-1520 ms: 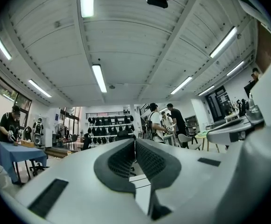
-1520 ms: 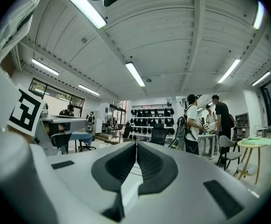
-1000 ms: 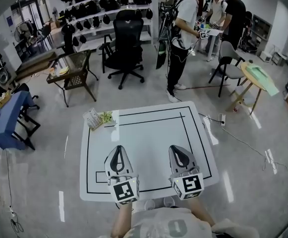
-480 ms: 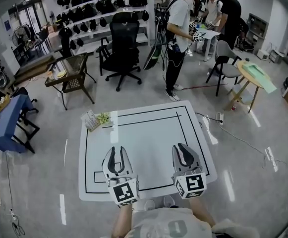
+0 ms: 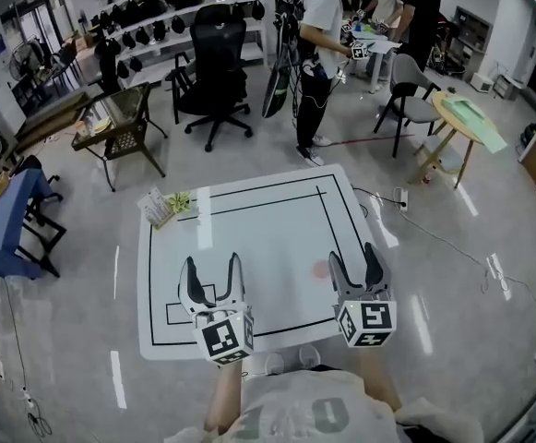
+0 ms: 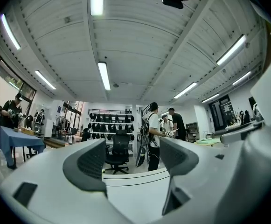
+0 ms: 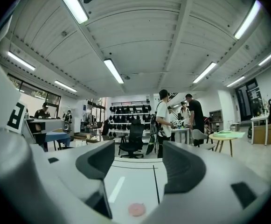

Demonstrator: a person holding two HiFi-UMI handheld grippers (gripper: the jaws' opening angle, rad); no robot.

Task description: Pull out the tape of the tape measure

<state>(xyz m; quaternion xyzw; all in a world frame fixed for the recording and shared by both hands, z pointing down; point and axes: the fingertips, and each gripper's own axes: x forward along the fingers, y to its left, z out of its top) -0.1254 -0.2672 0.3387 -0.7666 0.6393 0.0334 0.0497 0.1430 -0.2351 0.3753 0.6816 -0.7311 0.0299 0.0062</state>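
The only print showing is the black-and-white square code on the cube of the left tongs and on the cube of the right tongs. A pale character on the person's shirt is lying too far cut off to read.

A small pink round thing, possibly the tape measure, is lying flat on the white table. It is sitting inside the black outline, just at 10 o'clock from the right tongs. Being round and tiny, it is giving no readable long axis or pointing direction. In the right gripper view it is lying on the table below and ahead of the jaws, not between them.

Both tongs are pointing toward 12 o'clock over the table's near edge, with nothing between their jaws. A second ago both were pressed together; they have just been opening and are now standing spread wide. The right tongs have shifted toward 3 o'clock, nearer the table's right edge, and the pink thing is now showing. Some leaflets are lying at the far-left corner.
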